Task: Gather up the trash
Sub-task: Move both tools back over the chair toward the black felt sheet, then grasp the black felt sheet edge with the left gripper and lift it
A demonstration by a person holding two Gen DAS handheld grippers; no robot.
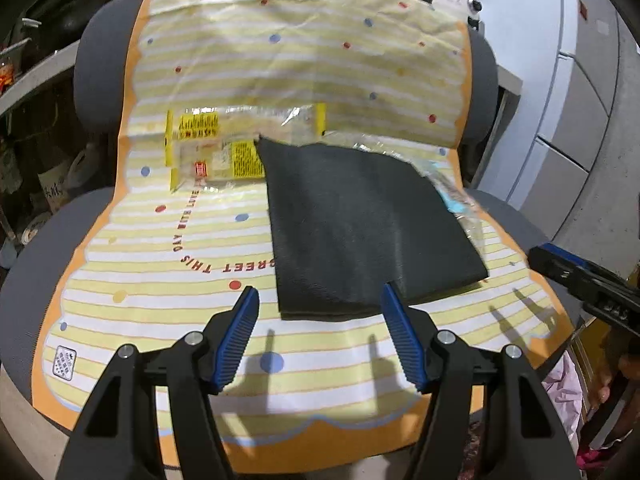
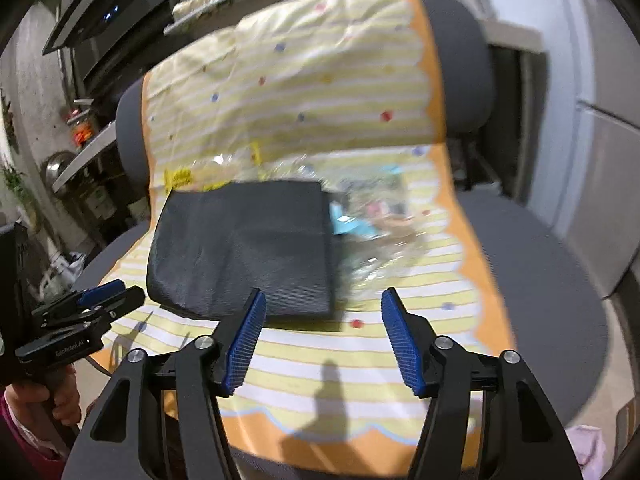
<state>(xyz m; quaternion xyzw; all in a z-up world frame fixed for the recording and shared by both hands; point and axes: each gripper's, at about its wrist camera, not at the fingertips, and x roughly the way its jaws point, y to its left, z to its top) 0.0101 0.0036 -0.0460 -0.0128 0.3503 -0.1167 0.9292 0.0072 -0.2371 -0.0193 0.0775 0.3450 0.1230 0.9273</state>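
Note:
A folded black bag (image 1: 364,220) (image 2: 244,240) lies flat on a yellow-striped sheet (image 1: 192,280) (image 2: 320,360) draped over a grey chair. Behind its left corner sits a clear wrapper with yellow labels (image 1: 216,148) (image 2: 184,178). To its right lies crumpled clear plastic with light-blue bits (image 1: 456,196) (image 2: 376,216). My left gripper (image 1: 318,300) hovers open just before the bag's near edge. My right gripper (image 2: 324,304) is open too, over the bag's near right corner. Each gripper shows at the edge of the other's view: the right gripper (image 1: 580,280), the left gripper (image 2: 80,312).
The grey chair seat (image 1: 24,272) (image 2: 560,280) and backrest (image 1: 96,80) ring the sheet. Cluttered shelves (image 1: 24,120) stand to the left, pale cabinet panels (image 1: 568,100) to the right. A hand (image 2: 36,400) holds the left gripper's handle.

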